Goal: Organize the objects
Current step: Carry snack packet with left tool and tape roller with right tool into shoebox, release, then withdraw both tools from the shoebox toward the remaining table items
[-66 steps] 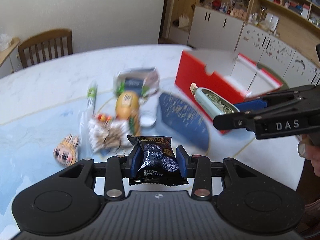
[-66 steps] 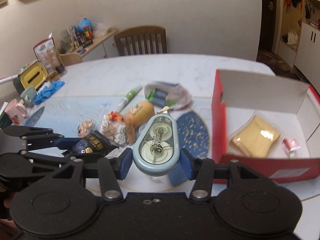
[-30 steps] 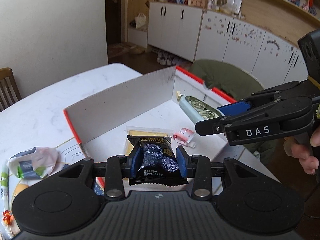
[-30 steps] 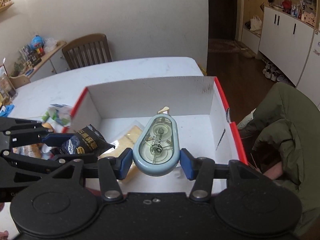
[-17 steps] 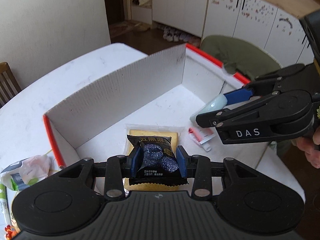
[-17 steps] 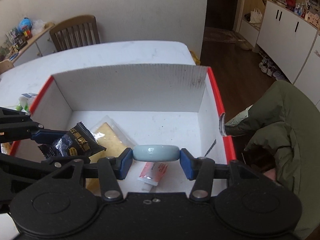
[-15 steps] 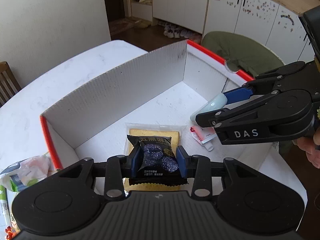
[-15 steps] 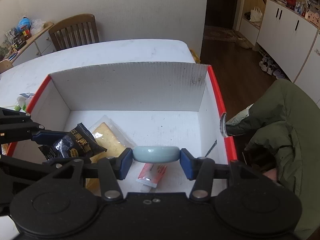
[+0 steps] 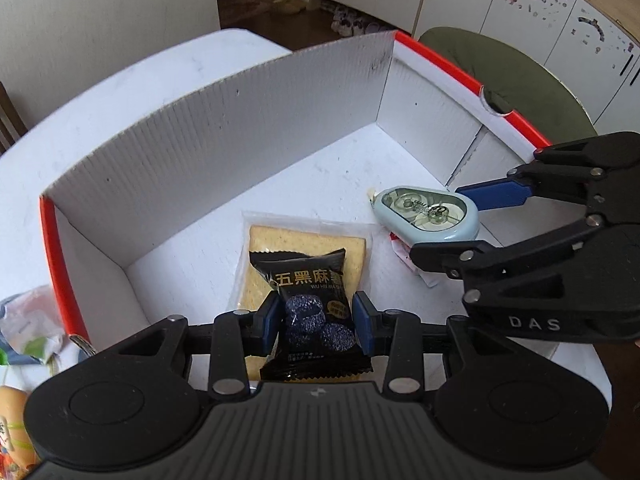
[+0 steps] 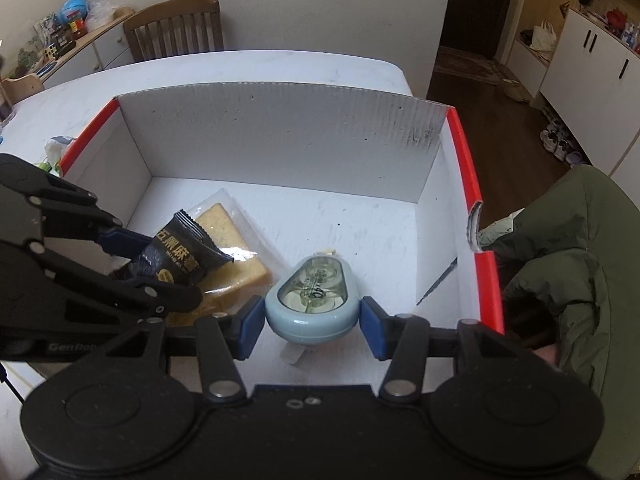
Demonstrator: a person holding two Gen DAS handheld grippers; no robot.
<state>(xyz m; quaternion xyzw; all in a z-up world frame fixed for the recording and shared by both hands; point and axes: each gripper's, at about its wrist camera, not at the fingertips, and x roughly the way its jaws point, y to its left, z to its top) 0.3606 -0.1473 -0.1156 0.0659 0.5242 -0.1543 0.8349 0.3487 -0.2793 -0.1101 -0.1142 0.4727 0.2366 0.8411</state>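
The red-edged cardboard box sits at the table's far edge. Over its floor, the left gripper clamps a black snack packet above a wrapped cracker; the right gripper clamps a correction tape dispenser near the box's right wall.

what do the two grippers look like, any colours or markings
Both are matte black linkage frames with silver rivets, round discs on a ribbed base, and blue pads on the fingers. The right gripper carries white "DAS" lettering; the left gripper shows "GenRob", cut off. No sleeves are visible.
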